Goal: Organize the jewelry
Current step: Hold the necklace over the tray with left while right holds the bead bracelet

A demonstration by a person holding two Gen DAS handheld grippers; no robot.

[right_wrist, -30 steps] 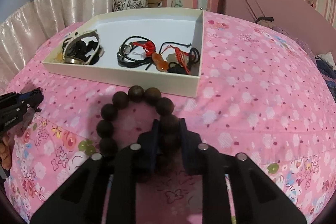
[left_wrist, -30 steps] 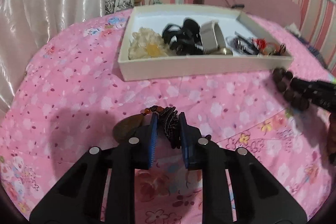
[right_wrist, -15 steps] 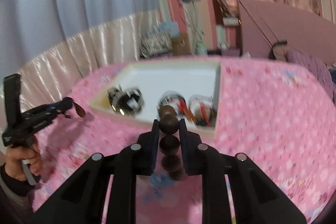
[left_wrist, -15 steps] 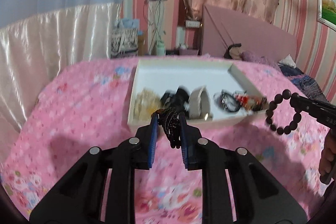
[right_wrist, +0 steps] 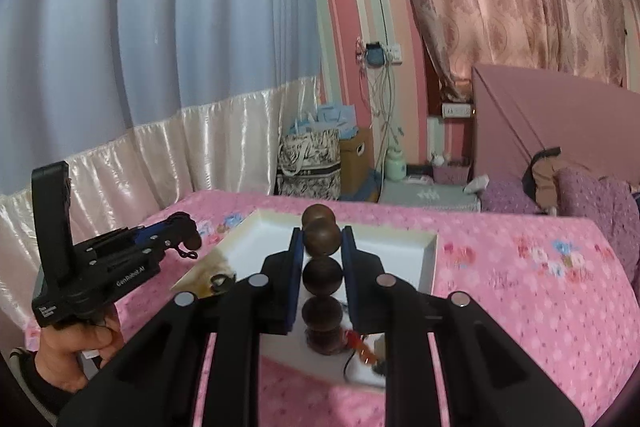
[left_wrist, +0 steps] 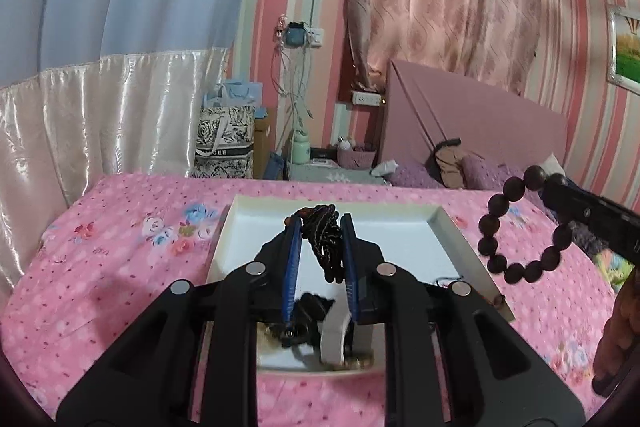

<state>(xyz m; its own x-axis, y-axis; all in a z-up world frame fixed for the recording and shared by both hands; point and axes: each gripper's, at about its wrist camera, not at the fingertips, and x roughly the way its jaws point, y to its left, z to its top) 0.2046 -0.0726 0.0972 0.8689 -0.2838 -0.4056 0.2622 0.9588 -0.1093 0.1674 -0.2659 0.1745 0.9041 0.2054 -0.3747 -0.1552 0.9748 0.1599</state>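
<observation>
Both pieces are mid-carry above the white tray (left_wrist: 456, 227): the left gripper (left_wrist: 320, 247) is clamped on a black braided cord (left_wrist: 322, 243), the right gripper (right_wrist: 322, 247) on a wooden bead bracelet (right_wrist: 322, 277). Next, I judge, lower each toward the tray's bare far end and release.

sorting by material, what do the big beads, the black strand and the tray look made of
Beads: probably wood, dark brown, smooth with a dull sheen; could be stone or resin.
Strand: looks like braided black cord, rough and matte with pale flecks.
Tray: likely cardboard, flat matte white with thin straight walls.
</observation>
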